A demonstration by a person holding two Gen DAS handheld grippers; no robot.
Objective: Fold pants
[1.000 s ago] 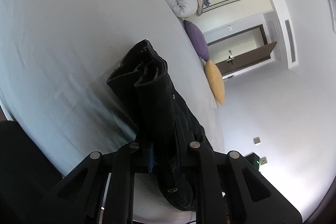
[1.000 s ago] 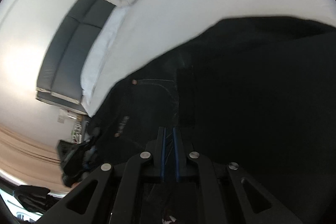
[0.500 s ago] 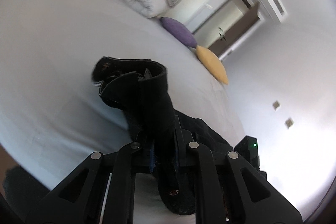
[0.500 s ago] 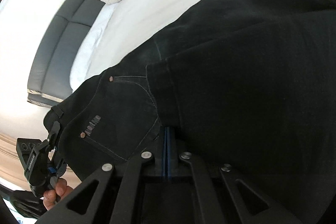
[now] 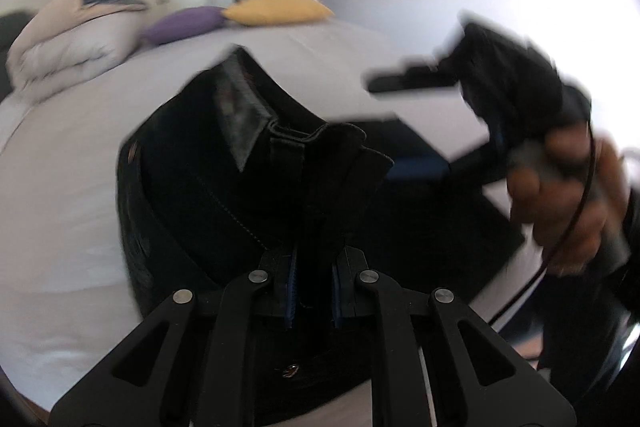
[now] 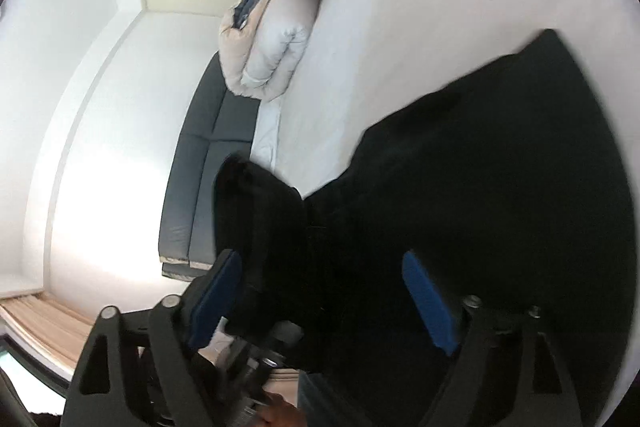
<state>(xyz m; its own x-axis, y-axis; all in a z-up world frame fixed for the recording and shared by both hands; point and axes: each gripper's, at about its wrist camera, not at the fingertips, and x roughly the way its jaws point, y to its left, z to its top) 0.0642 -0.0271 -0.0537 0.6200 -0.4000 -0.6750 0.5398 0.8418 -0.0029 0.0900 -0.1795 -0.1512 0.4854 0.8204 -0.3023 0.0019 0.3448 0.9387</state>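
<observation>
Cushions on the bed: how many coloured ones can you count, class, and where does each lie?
2. The purple cushion lies at the bed's far edge beside the folded quilt; the yellow cushion sits just right of it, touching. Others may hide behind the pants.

Bright, washed-out daylight — heavy fisheye bending at the rims, motion blur throughout, dark fabric losing detail.

surface: bed (image 5: 60, 187) with a pale, lightly creased sheet | black pants (image 6: 480, 187) spread on it near the front edge, one end bunched and raised | rolled duvet (image 5: 68, 47) at the far left corner | purple pillow (image 5: 184, 23) beside it | yellow pillow (image 5: 276, 9) next, touching the purple one
</observation>
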